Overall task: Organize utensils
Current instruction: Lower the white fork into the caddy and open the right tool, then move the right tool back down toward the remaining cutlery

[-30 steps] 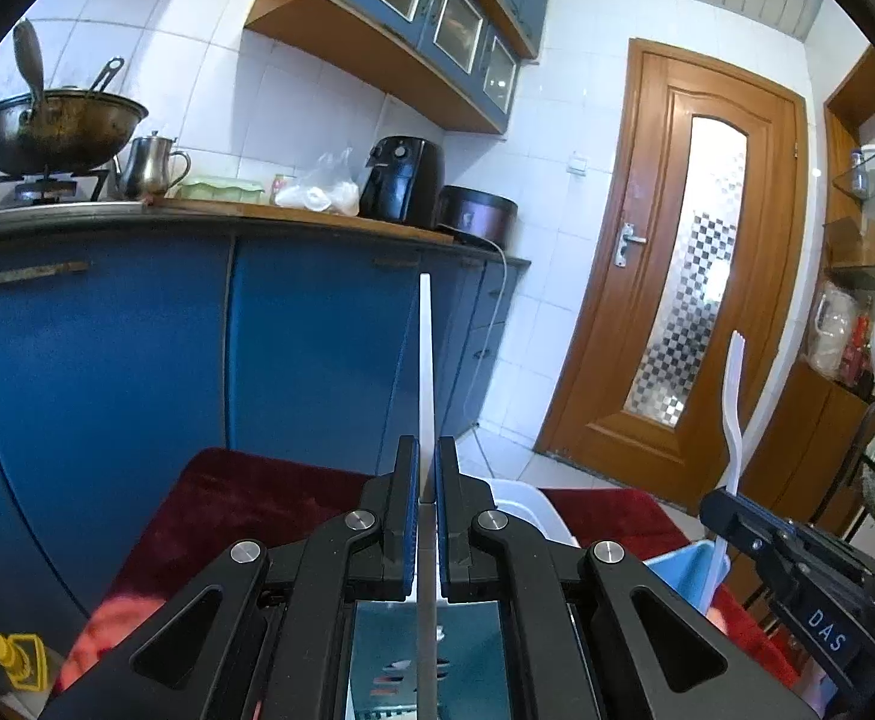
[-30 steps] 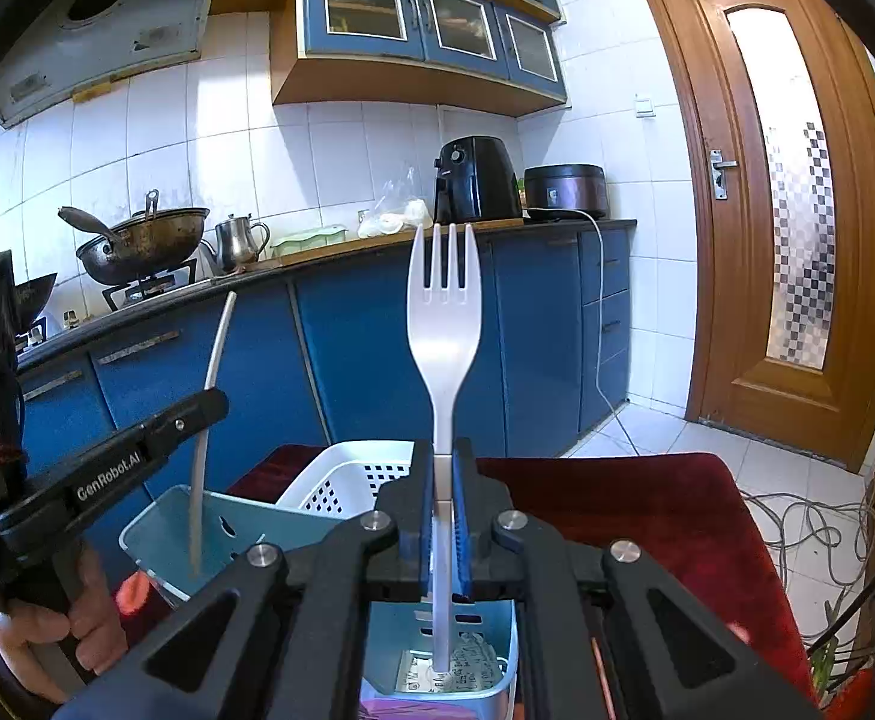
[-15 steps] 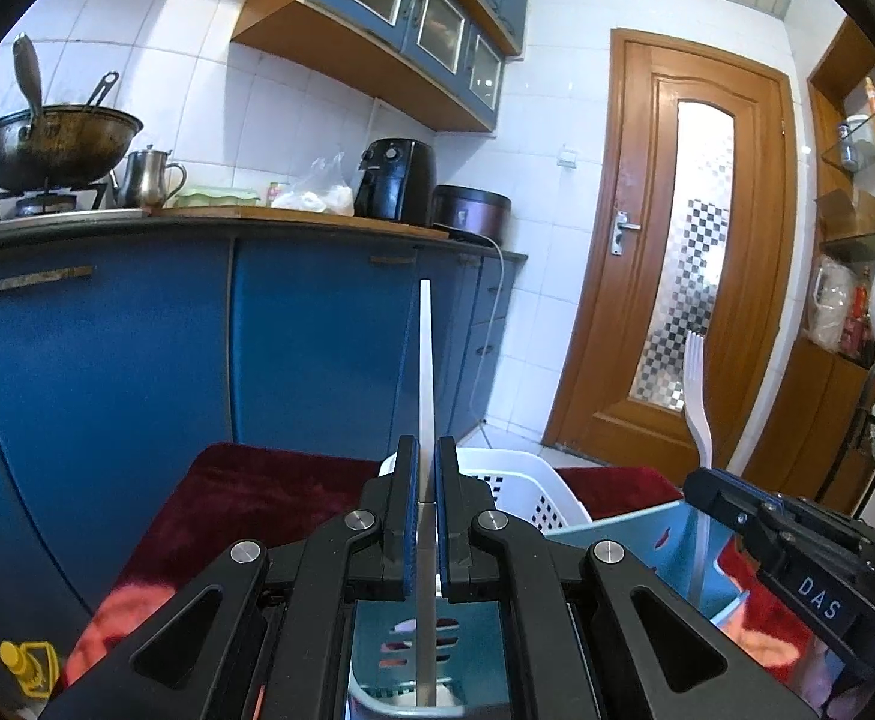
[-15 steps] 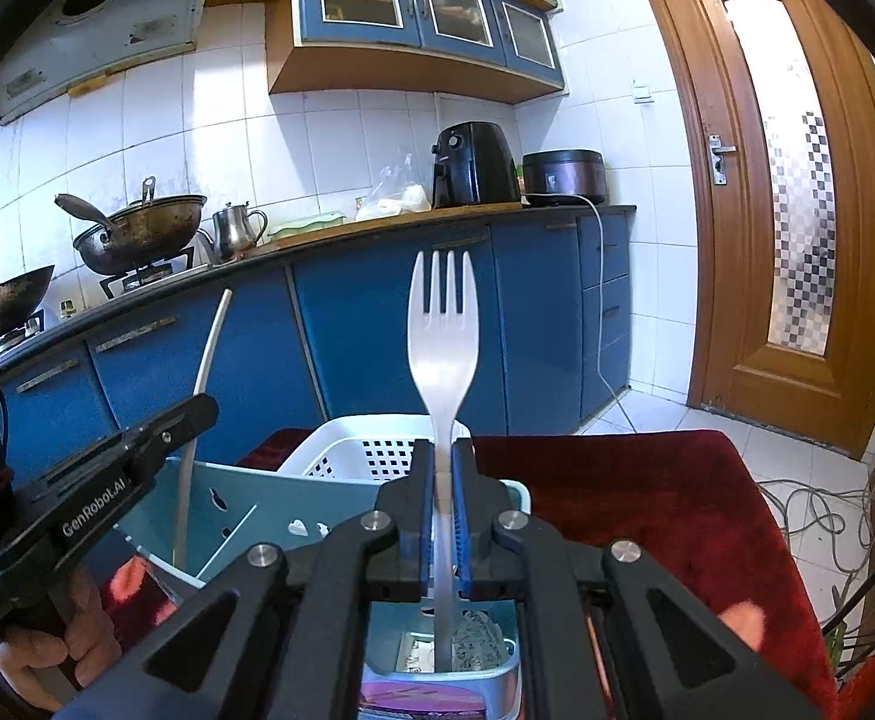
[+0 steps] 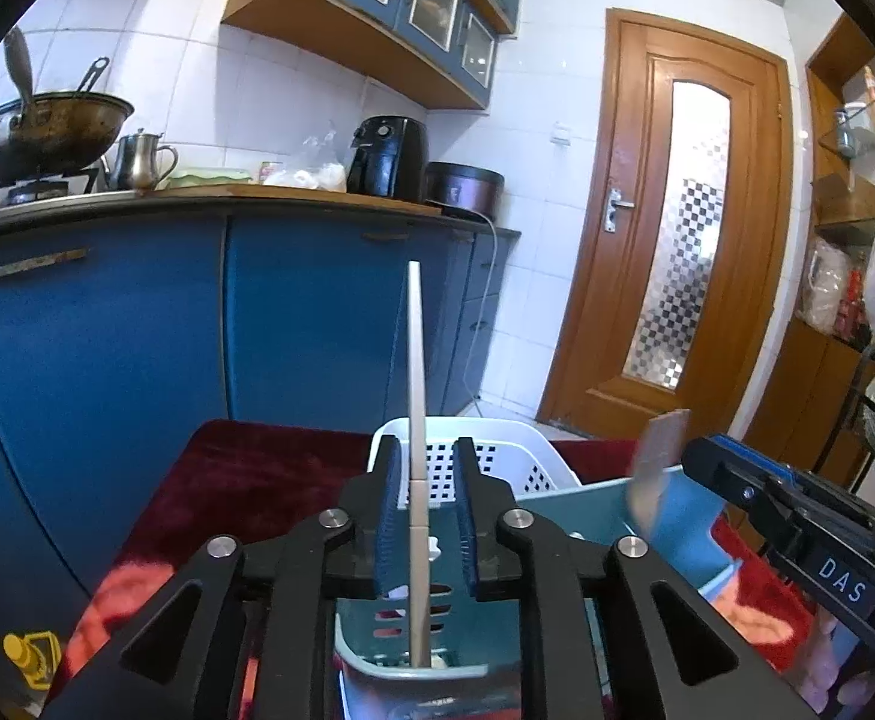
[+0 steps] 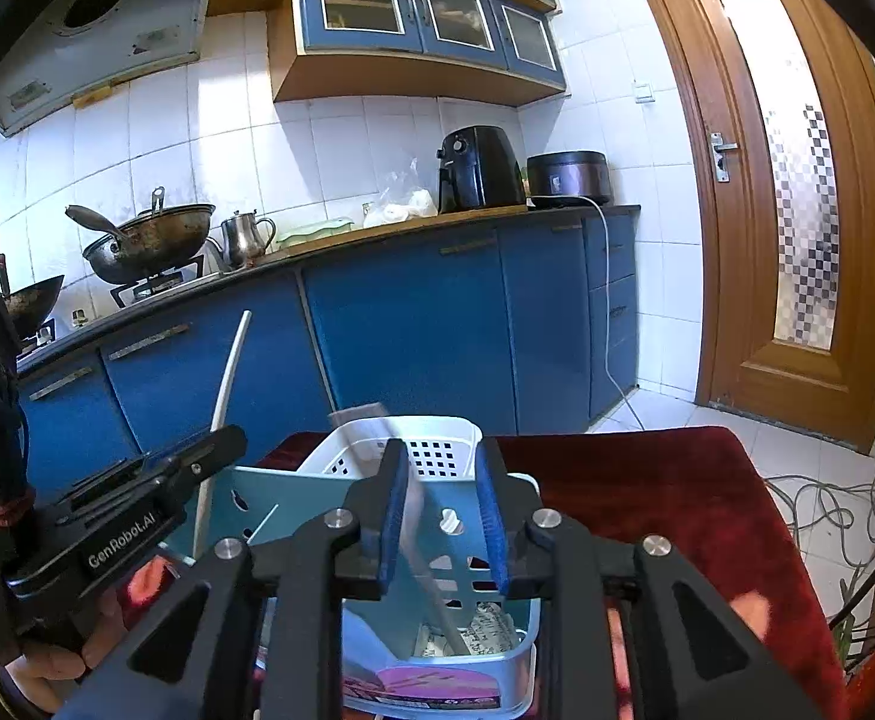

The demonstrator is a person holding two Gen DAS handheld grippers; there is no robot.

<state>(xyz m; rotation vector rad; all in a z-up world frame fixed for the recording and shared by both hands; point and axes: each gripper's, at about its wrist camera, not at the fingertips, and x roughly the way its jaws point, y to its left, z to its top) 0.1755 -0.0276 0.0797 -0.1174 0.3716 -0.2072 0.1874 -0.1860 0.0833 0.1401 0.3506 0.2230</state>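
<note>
My left gripper (image 5: 425,516) is open. A thin white utensil (image 5: 414,420), seen edge on, stands loose between its jaws with its lower end in the teal utensil holder (image 5: 563,516). My right gripper (image 6: 437,516) is open too. The white plastic fork (image 6: 419,516) is blurred and tilted, dropping between its jaws into the holder (image 6: 317,504). The fork also shows blurred in the left wrist view (image 5: 653,468). The left gripper (image 6: 137,516) and its utensil (image 6: 221,414) show at the left of the right wrist view.
A white perforated basket (image 5: 509,456) stands behind the holder on a dark red cloth (image 6: 647,492). Blue cabinets (image 6: 437,330) with a counter of pots and appliances lie beyond. A wooden door (image 6: 797,210) is at the right. Cables (image 6: 827,516) lie on the floor.
Both grippers have opened. The fork has slipped down out of the right gripper's hold into the holder. The white utensil now stands loose between the left jaws.
</note>
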